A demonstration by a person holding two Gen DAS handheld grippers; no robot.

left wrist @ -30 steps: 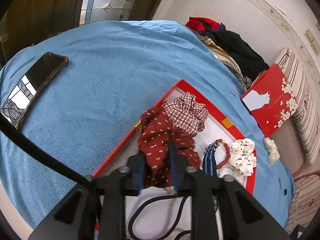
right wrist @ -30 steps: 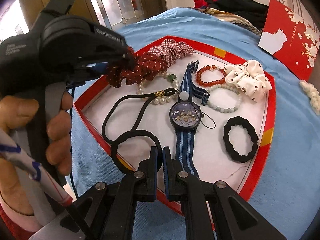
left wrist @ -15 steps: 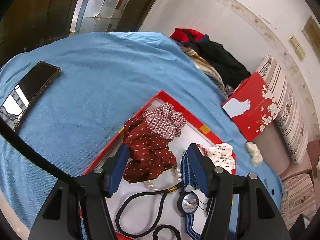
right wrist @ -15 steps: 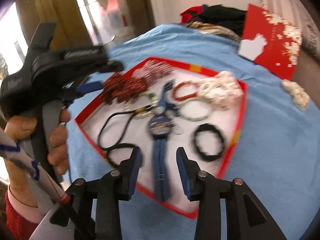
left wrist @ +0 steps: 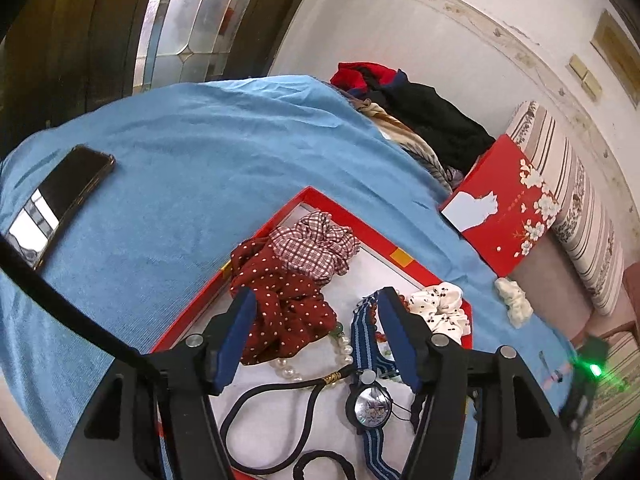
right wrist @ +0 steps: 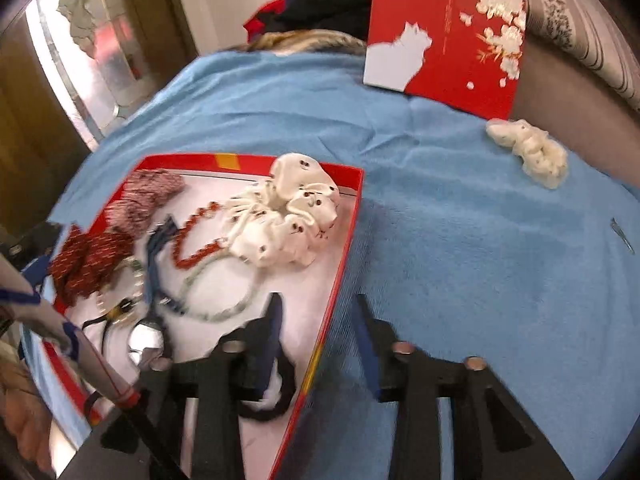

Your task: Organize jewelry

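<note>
Left gripper (left wrist: 314, 334) hangs over the red tray (left wrist: 192, 312) with its jaws spread wide and nothing between them, the dark red dotted scrunchie (left wrist: 286, 308) lying in the tray just beyond the left finger and touching the checked scrunchie (left wrist: 316, 244) at the tray's far corner; pearl beads (left wrist: 344, 350) peek out from under the dotted one, the striped-strap watch (left wrist: 370, 402) lies face up beside a looped black cord (left wrist: 272, 412), and over on the blue cloth (left wrist: 192, 152) a phone (left wrist: 60, 200) rests well apart from the tray. Right gripper (right wrist: 318, 320) is open too, empty, straddling the tray's right rim (right wrist: 340, 280), one finger over the white floor near a black hair tie (right wrist: 280, 392), the other over the cloth; ahead of it the white spotted scrunchie (right wrist: 288, 212) sits in the tray's far right corner touching a red bead bracelet (right wrist: 196, 236) and a pale green bead bracelet (right wrist: 216, 292), while a fluffy cream scrunchie (right wrist: 532, 152) lies out on the cloth near the red floral box (right wrist: 448, 36)
</note>
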